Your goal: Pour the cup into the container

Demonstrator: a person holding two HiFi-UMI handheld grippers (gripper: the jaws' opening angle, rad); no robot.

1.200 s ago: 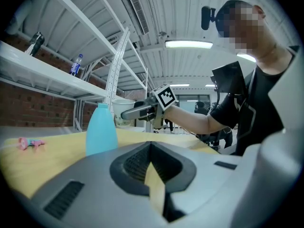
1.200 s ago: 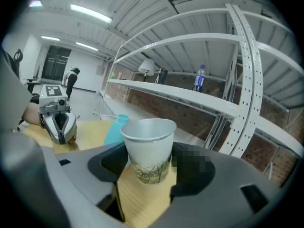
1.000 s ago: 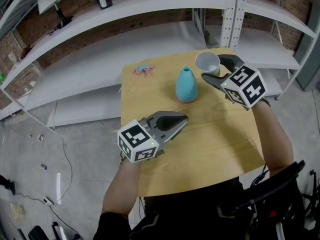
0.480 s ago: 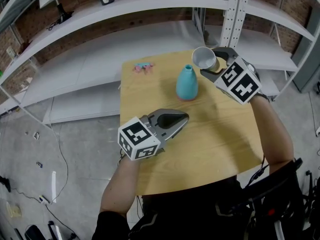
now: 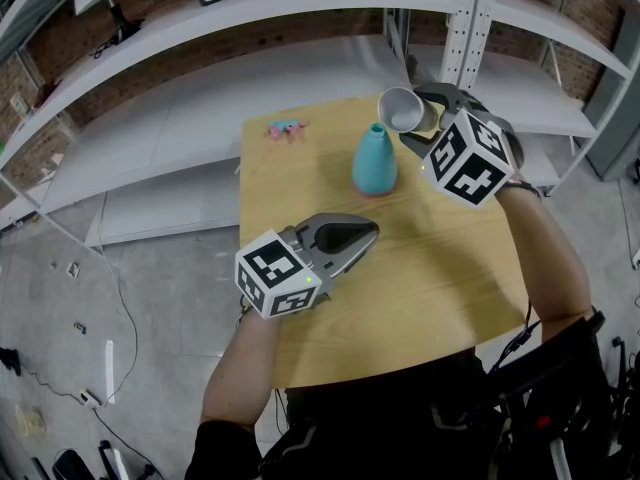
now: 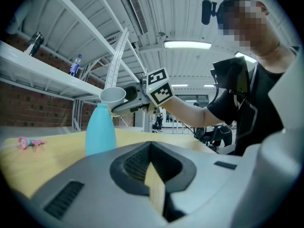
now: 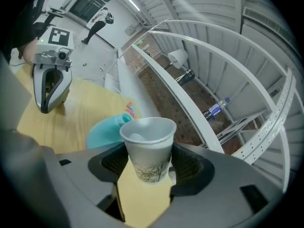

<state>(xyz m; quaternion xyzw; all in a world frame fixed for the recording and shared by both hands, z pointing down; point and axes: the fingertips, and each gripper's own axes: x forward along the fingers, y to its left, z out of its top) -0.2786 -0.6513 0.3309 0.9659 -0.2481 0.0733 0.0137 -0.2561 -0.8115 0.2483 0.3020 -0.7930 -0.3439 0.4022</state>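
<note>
A white paper cup hangs in the air, tipped on its side, with my right gripper shut on its body. Its mouth faces left, close beside the narrow neck of a teal vase that stands upright on the wooden table. In the right gripper view the cup sits between the jaws, with the vase just beyond it. My left gripper hovers shut and empty over the table's near left part. The left gripper view shows the cup over the vase.
A small pink and blue object lies at the table's far left corner. White metal shelving curves round behind the table, with a shelf post close behind the cup. Grey floor with cables lies to the left.
My right gripper has carried the cup left and a little farther off, towards the vase's neck, and has tipped it more onto its side. The left gripper has hardly moved.
</note>
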